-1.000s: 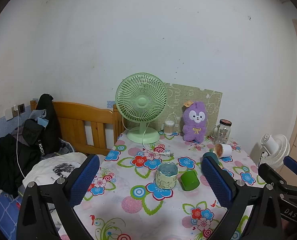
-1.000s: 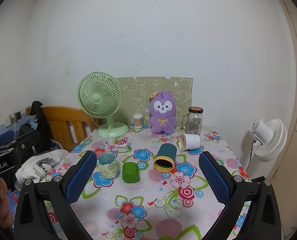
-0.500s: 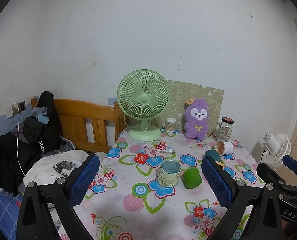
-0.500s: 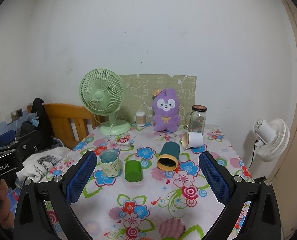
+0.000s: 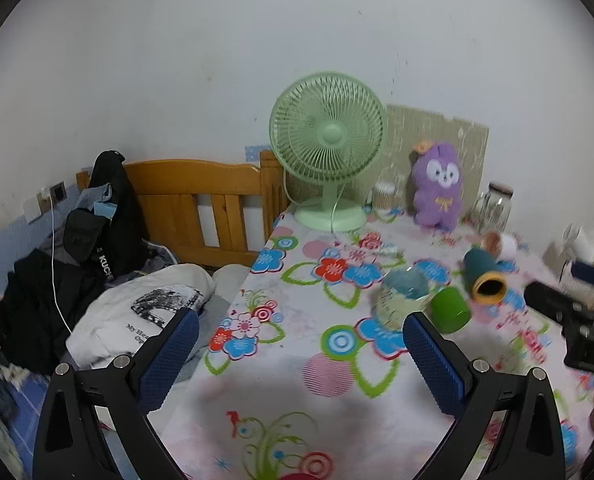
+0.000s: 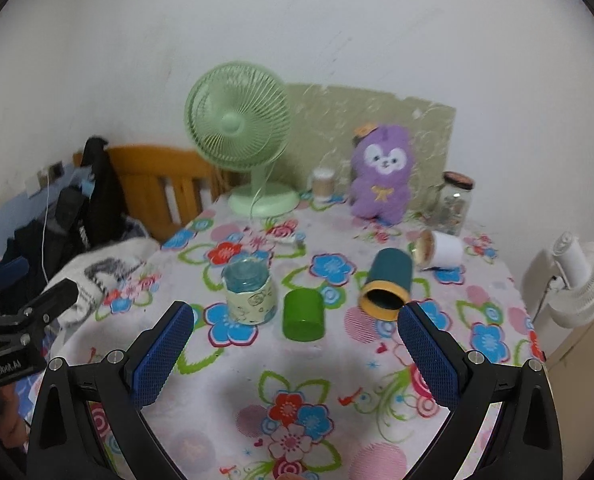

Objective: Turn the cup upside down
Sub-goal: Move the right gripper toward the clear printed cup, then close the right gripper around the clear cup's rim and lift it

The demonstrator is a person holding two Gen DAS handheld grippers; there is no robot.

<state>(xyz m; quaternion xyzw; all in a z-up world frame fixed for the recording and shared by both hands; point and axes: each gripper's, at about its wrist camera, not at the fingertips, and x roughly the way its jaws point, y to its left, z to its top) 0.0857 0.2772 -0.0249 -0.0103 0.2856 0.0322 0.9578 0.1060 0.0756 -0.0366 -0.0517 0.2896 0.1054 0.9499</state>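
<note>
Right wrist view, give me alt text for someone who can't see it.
The right claw hangs open above a floral tablecloth, holding nothing. Ahead stand a patterned cup and a green cup; a teal cup and a white cup lie on their sides. Behind are a green fan, a purple plush and a glass jar.

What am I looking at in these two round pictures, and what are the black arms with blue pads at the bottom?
No robot here: a person holds a two-fingered tool in each hand, each carrying a wide-angle camera looking along its fingers. One picture comes from the left tool, the other from the right tool; the blue pads are their fingertips. Both are open and hold nothing. On the flowered table stand a patterned cup and a green cup; a teal cup and a white cup lie on their sides. Behind are a green fan, a purple plush and a glass jar.
</note>
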